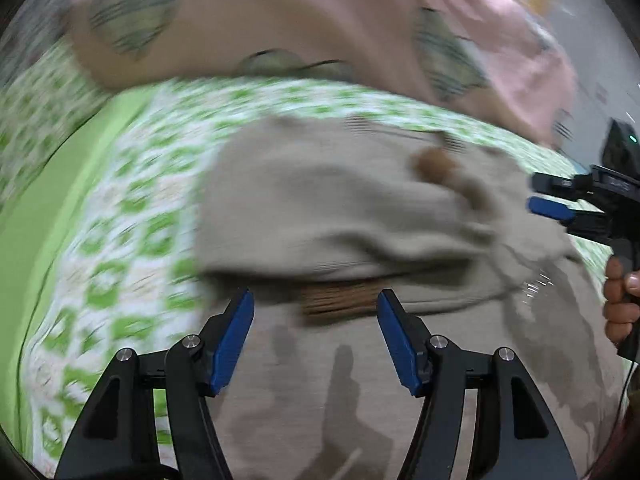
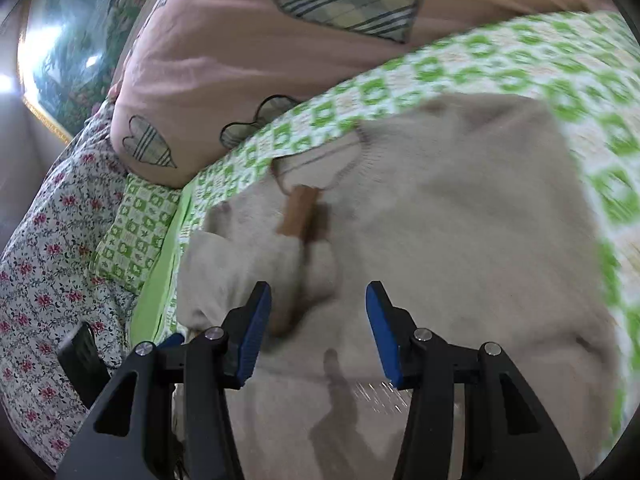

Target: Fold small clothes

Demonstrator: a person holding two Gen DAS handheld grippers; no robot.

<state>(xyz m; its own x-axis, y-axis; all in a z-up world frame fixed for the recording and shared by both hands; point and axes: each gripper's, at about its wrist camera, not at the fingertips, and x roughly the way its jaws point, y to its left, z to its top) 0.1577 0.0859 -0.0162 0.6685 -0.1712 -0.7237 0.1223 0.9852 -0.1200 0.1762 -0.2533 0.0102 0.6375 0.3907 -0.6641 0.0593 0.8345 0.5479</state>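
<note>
Blue-padded black fingers (image 1: 236, 336) of the left gripper (image 1: 316, 300) fill the bottom of the left wrist view; its jaws are seen standing wide apart, with nothing clamped between them, over a folded edge of the beige sweater (image 1: 340, 208). From there the scene is taken from largest to smallest. A bed is covered by a green-and-white patterned sheet (image 2: 520, 60), and a plain green strip (image 1: 52, 208) is seen along one side of it. A large pink pillow (image 2: 224, 52), printed with plaid hearts outlined in black, is laid at the far end of the bed, and a floral cloth (image 2: 48, 272) is seen beside it at the left of the right wrist view. The beige sweater is spread on the sheet near the middle of the bed, just below the pillow, with one part folded over the body; much of it is blurred. A brown patch (image 2: 300, 212) is attached near its ribbed neckline. The right gripper (image 2: 318, 300) is held just above the sweater, its jaws partly open and nothing gripped between the blue pads; in the left wrist view it is seen at the right edge, held by a hand (image 1: 620, 304). Shadows of the fingers are cast on the fabric.
</note>
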